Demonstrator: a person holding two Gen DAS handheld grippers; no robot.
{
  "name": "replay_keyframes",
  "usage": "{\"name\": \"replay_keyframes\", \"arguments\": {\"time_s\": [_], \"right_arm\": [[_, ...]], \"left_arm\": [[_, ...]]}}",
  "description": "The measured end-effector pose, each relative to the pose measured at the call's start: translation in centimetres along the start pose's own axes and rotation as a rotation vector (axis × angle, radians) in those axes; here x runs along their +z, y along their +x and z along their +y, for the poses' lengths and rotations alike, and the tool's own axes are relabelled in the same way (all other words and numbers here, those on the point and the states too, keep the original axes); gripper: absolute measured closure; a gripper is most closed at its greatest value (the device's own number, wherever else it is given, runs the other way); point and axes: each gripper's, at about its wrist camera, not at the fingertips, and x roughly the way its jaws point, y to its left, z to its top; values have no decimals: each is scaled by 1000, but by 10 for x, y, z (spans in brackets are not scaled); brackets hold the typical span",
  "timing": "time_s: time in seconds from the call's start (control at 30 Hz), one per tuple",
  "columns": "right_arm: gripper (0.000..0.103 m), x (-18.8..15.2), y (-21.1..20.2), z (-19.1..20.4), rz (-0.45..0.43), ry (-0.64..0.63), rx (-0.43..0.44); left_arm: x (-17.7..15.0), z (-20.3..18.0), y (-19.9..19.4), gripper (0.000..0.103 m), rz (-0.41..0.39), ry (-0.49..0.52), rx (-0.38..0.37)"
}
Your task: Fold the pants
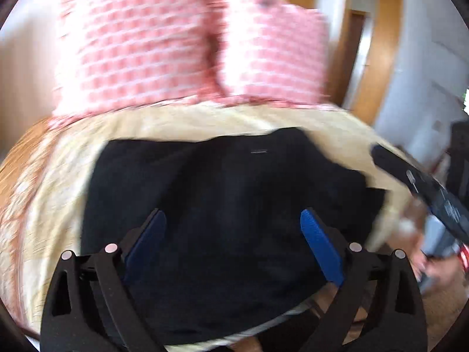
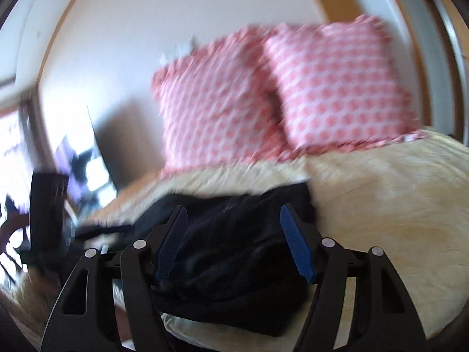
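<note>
Two pink-and-white patterned pillows (image 2: 281,94) lean against a pale wall (image 2: 146,29); below them spreads a cream bedcover (image 2: 381,205). A wooden door frame (image 1: 378,58) stands right; daylight glares from a window (image 2: 11,135) at left.

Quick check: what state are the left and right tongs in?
Left tongs: open, nothing held, above the black pants.
Right tongs: open, nothing held.

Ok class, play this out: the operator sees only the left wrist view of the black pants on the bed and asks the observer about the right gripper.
Operator: Are the right gripper's jaws open?
Observer: Yes, the right gripper has its jaws apart, and no cloth is pinched.
Operator: What lies under it?
Observer: The black pants, bunched in thick folds near the edge of the cream blanket.
</note>
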Motion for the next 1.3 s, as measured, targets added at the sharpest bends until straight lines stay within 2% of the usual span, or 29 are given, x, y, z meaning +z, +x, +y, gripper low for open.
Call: {"name": "replay_keyframes", "arguments": {"time_s": [0.13, 0.23, 0.3, 0.43, 0.53, 0.6, 0.63, 0.67, 0.8, 0.9, 1.0, 1.13, 1.3], "right_arm": [[35, -6, 34, 15, 89, -46, -5], [35, -14, 51, 12, 186, -47, -97], [36, -32, 62, 5, 307, -14, -140], [36, -42, 52, 10, 293, -51, -159], [36, -28, 44, 0, 287, 7, -89], [29, -7, 32, -15, 229, 68, -54], [21, 4, 30, -25, 204, 88, -66], [21, 12, 30, -34, 202, 108, -79], [21, 32, 59, -69, 279, 177, -85], [21, 33, 94, -83, 384, 172, -89], [22, 32, 118, -89, 442, 152, -90], [22, 28, 136, -94, 487, 135, -103], [25, 22, 148, -100, 523, 136, -67]], "left_arm": [[-5, 20, 13, 10, 38, -20, 108], [-13, 33, 22, 9, 108, -61, 126], [-22, 39, 23, 9, 121, -75, 118], [-38, 37, 11, 7, 80, -49, 126], [-45, 37, 7, 3, 28, -37, 106], [-48, 36, 8, 2, 5, -28, 105], [-50, 37, 7, 2, -11, -29, 100], [-50, 36, 8, 2, -19, -32, 97], [-51, 36, 7, 2, -39, -31, 88], [-52, 36, 6, 2, -48, -30, 76], [-52, 36, 6, 2, -52, -27, 72], [-52, 36, 7, 2, -53, -23, 67], [-52, 37, 8, 2, -57, -21, 61]]}}
